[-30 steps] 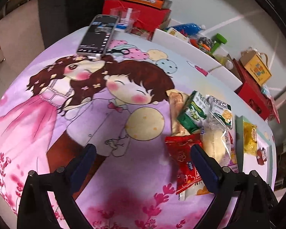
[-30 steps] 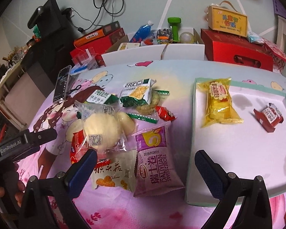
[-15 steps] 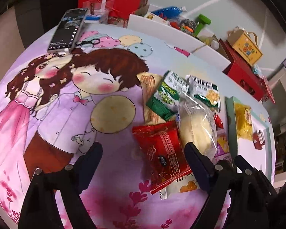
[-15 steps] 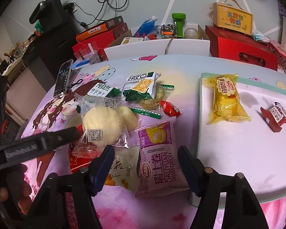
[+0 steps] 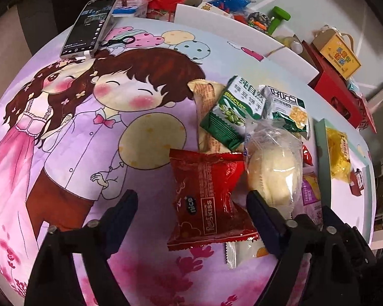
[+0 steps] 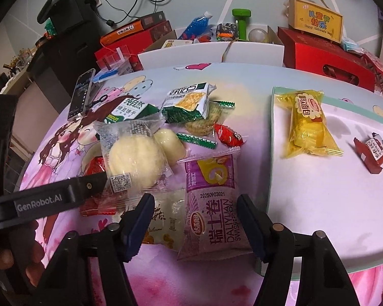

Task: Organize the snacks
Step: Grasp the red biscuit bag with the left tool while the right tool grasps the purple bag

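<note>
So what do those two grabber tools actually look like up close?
Each gripper, left and right, has two black plastic arms ending in dark blue padded fingers, with small silver screws. The left one's side reads "GenRobot.AI" in white. No cables show.

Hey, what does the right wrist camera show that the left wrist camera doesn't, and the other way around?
Only the right wrist view shows the purple Swiss roll packet in full between the open right gripper, and the whole red candy on the tray.

Only the left wrist view shows the whole red Kiss packet between the open left gripper fingers.

Both show the clear-wrapped bun, the two green biscuit packs, the yellow cake packet on the tray, and the phone.
</note>
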`<state>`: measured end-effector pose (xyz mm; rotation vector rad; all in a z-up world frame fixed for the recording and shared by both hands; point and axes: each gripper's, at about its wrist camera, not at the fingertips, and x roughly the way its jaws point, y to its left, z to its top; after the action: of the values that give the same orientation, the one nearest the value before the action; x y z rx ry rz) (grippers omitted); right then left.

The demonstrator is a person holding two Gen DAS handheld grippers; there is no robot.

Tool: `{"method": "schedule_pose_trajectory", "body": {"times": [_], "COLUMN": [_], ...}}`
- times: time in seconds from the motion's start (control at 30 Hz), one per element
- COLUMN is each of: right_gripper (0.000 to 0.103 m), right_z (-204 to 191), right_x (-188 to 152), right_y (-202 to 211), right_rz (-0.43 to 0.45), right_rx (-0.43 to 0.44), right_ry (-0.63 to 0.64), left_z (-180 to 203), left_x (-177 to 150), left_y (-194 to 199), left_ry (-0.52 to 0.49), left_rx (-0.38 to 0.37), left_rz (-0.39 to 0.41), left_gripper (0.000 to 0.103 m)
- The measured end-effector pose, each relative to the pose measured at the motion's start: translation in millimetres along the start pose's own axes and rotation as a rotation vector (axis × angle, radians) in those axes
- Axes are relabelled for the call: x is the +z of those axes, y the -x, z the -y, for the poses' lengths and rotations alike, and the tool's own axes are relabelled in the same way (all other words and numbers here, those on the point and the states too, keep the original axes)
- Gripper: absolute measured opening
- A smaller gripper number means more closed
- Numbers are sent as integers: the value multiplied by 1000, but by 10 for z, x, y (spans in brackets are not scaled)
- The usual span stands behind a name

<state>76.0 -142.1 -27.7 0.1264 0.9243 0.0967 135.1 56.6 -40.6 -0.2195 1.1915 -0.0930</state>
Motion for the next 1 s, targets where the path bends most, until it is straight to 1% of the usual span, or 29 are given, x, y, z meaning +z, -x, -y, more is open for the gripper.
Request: {"method": "schedule_pose_trajectory", "body": {"times": [0.07,0.17,0.27,0.37,0.53,0.73,1.0], "right_gripper": [70,70,70,69,63,60,59], "right_z": [10,19,2,-12,30,29,36], "right_x": [-2,-4,-3,-6,-10,-6,-3], "right_y": [-15,-32,-27,-31,-73,-135,-178], "right_rz": [-5,-11,-12,-13,-21,-26,-31], "right_rx": [-3,-5,1,-4,-26,-45,-50], "right_ry": [1,-1,4,10,2,17,22], "left_z": [-53,-131,-169,-168,-146,-123,-75], "left_x": [4,1,-5,-26,-24,-7,34], "left_y": [-26,-72,-74,-81,-98,-145,-201], "left_ry": [15,41,52,45,38,30,10], "left_rx": [5,5,2,10,15,26,47], "left_rz": [-8,-28,-30,-37,-42,-42,-39], "left_gripper": [70,70,66,66,65,65,65]}}
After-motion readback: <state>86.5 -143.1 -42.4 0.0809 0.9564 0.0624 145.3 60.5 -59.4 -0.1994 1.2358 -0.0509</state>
